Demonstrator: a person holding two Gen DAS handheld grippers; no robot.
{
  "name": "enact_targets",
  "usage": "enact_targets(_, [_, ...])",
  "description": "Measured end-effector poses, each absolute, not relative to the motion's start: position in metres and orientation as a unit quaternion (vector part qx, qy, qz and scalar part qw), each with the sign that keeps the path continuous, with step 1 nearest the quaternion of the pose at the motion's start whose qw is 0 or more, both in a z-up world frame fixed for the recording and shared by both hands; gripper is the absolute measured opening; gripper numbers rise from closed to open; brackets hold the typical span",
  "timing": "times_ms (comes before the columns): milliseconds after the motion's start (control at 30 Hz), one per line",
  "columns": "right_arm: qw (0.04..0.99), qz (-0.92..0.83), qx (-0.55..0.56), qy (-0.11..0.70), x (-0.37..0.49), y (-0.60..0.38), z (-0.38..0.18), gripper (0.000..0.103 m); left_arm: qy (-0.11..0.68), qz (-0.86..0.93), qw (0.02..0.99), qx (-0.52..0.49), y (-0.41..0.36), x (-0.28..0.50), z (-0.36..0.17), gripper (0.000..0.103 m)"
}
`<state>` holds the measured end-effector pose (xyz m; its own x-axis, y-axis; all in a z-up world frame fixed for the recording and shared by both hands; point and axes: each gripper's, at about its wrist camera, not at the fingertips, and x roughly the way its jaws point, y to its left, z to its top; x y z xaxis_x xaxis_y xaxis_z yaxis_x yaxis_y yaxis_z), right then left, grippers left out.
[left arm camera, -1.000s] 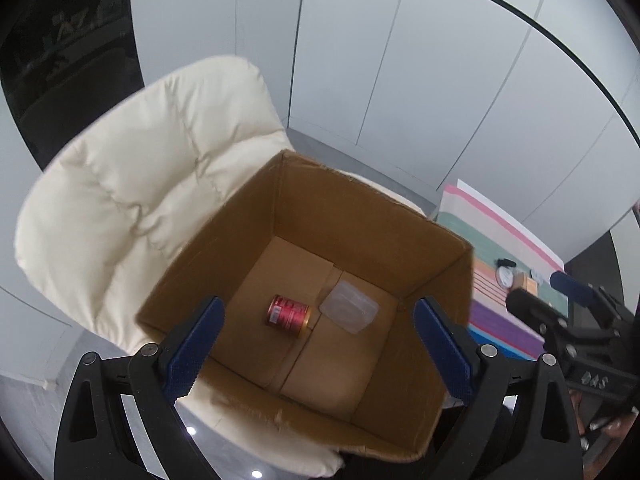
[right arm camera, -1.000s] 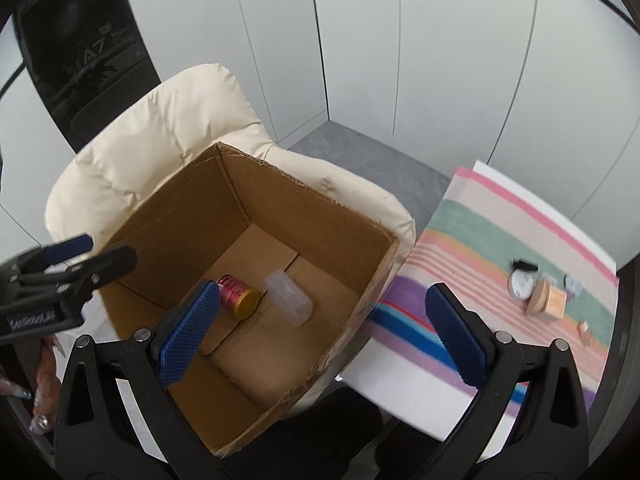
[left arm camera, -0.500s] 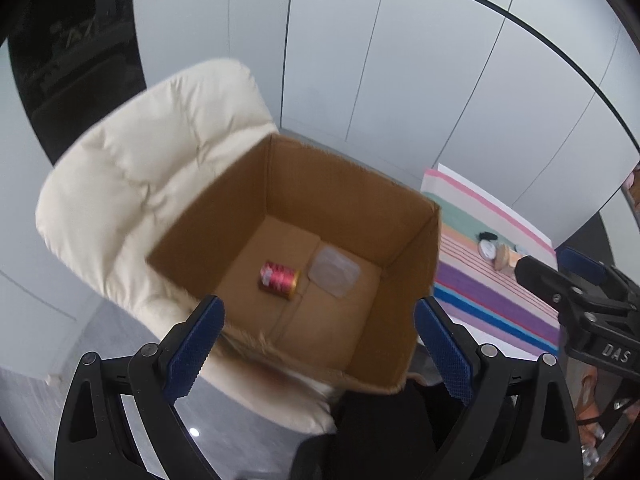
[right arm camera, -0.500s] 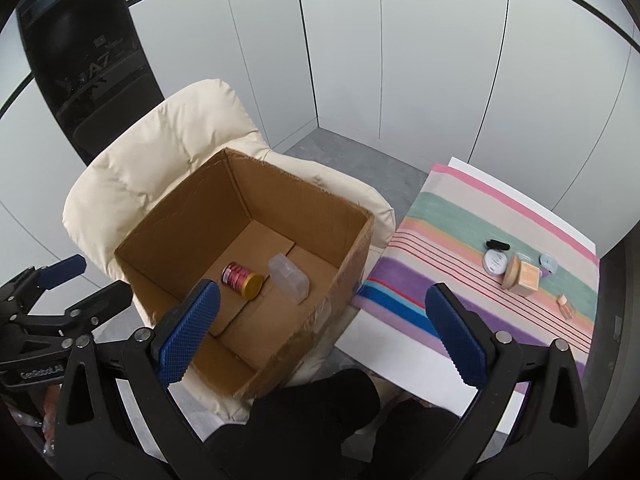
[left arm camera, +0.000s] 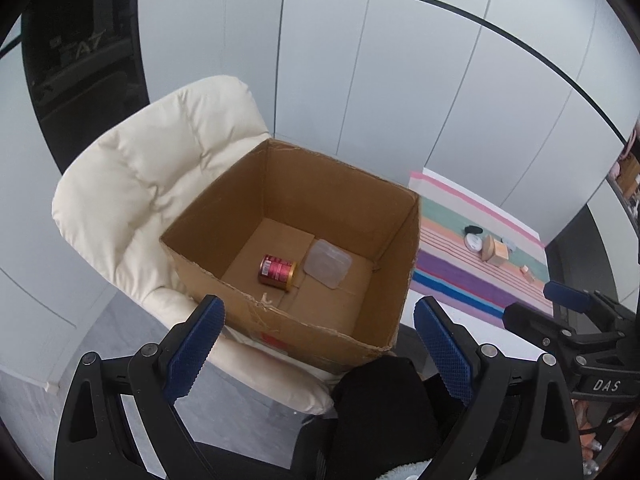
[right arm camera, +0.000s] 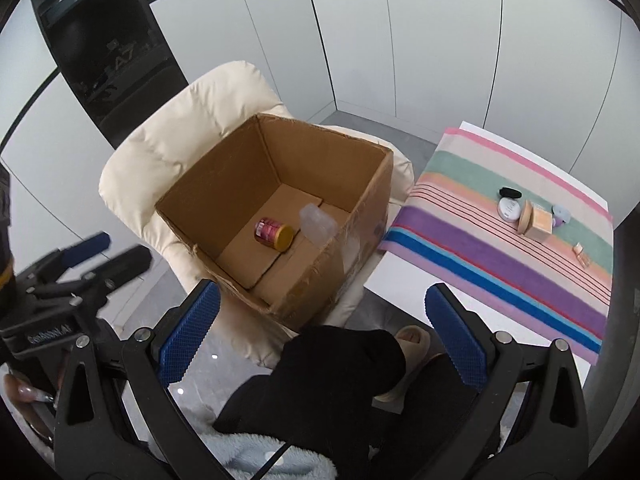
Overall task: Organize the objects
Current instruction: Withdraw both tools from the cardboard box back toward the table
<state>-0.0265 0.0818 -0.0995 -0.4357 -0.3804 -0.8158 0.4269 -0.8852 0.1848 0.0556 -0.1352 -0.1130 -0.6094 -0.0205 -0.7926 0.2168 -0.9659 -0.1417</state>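
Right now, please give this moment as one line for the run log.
left hand-held gripper: open, empty | right hand-held gripper: open, empty | cardboard box: holds red can, clear container | striped cloth: small items remain

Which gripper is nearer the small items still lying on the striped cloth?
Right. The right gripper is open beside the striped cloth, with the items ahead to its right; the open left gripper faces the cardboard box, farther from them.

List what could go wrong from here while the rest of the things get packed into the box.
1. The cardboard box sits on a soft cream chair, so a hard drop could tip it.
2. The items left on the striped cloth are small and clustered; gripping the tan box may knock the white disc.
3. The red can lies on its side and may roll.
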Motion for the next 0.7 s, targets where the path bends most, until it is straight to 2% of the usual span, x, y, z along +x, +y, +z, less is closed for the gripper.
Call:
enact_targets(100, [0.234, -0.848, 0.476, 0.017, -0.026, 0.083, -0.102, 0.103, 0.139, -0.883, 0.062, 0.443, -0.138, 0.054, -0.124, 0.097])
enact_targets(233, [0.23, -0.849, 0.476, 0.013, -0.025, 0.085, -0.103, 0.103, 0.114, -0.886, 0.08, 0.443, -0.136, 0.049, -0.131, 0.097])
enact_targets(333, [0.225, -0.855, 0.467, 0.013, -0.025, 0.089, -0.099, 0.103, 0.126, -0.885, 0.066, 0.443, -0.135, 0.048, -0.132, 0.097])
enact_targets(700, [0.185, -0.868, 0.461, 0.004, -0.027, 0.117, -0.093, 0.103, 0.091, -0.889, 0.036, 0.447, -0.102, 0.029, -0.133, 0.097])
